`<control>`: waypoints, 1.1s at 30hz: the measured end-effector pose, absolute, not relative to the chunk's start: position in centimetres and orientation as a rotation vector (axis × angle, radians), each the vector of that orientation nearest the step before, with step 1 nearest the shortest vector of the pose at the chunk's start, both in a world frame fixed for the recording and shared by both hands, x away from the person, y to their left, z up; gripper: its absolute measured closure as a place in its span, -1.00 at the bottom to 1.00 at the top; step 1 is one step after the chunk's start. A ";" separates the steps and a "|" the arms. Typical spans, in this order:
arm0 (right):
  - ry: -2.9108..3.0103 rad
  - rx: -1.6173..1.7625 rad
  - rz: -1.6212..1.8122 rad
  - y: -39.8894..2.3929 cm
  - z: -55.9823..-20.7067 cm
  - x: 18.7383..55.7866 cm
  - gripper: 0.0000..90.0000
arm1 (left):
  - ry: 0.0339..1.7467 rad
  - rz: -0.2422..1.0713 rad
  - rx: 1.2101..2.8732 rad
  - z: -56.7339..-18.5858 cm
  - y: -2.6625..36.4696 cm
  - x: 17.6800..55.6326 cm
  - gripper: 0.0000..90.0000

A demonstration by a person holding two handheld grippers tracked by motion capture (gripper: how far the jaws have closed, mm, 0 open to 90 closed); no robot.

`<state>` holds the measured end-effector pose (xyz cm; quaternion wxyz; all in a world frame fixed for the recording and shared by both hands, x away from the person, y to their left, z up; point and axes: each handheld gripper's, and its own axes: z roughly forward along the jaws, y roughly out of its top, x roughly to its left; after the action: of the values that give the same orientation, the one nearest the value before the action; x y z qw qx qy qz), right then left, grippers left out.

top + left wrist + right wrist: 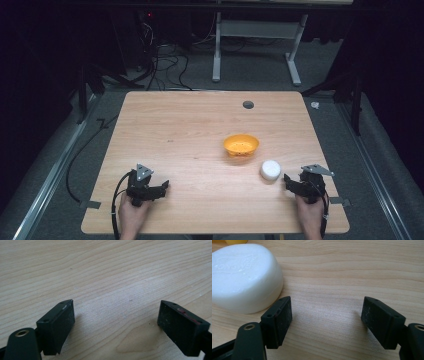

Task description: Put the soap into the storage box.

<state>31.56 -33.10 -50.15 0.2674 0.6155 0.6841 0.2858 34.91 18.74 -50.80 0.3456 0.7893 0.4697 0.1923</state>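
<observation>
Soap (pixel 270 169) lies near the worktop's (pixel 190 125) right edge, just beside the right gripper (pixel 291 183), a yellow bowl (pixel 241 145) close behind it, while both grippers' jaws, left gripper (pixel 161 187) included, stand spread and empty.

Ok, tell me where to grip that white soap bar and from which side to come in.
Grip the white soap bar across its rounded side walls, probably from above with the right gripper. It lies flat on the table, so its broad top gives no hold.
</observation>
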 end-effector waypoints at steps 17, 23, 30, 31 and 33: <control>1.846 1.660 0.768 -33.0 -50.1 31.5 -0.43 | 1.220 0.500 2.049 -50.8 18.7 34.9 -0.67; 1.843 1.656 0.774 -33.1 -50.2 31.4 -0.41 | 1.222 0.498 2.047 -50.8 18.7 34.9 -0.67; 1.809 1.679 0.809 -33.7 -49.8 31.0 -0.44 | 1.221 0.498 2.047 -50.8 18.7 34.9 -0.67; 1.807 1.689 0.816 -33.7 -49.8 30.9 -0.44 | 1.222 0.498 2.047 -50.8 18.7 34.9 -0.67; 1.815 1.685 0.818 -33.7 -49.7 30.7 -0.44 | 1.222 0.498 2.047 -50.8 18.7 34.9 -0.67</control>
<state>30.66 -33.71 -49.67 0.2634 0.6233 0.6713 0.3024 34.90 18.72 -50.80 0.3458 0.7886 0.4708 0.1920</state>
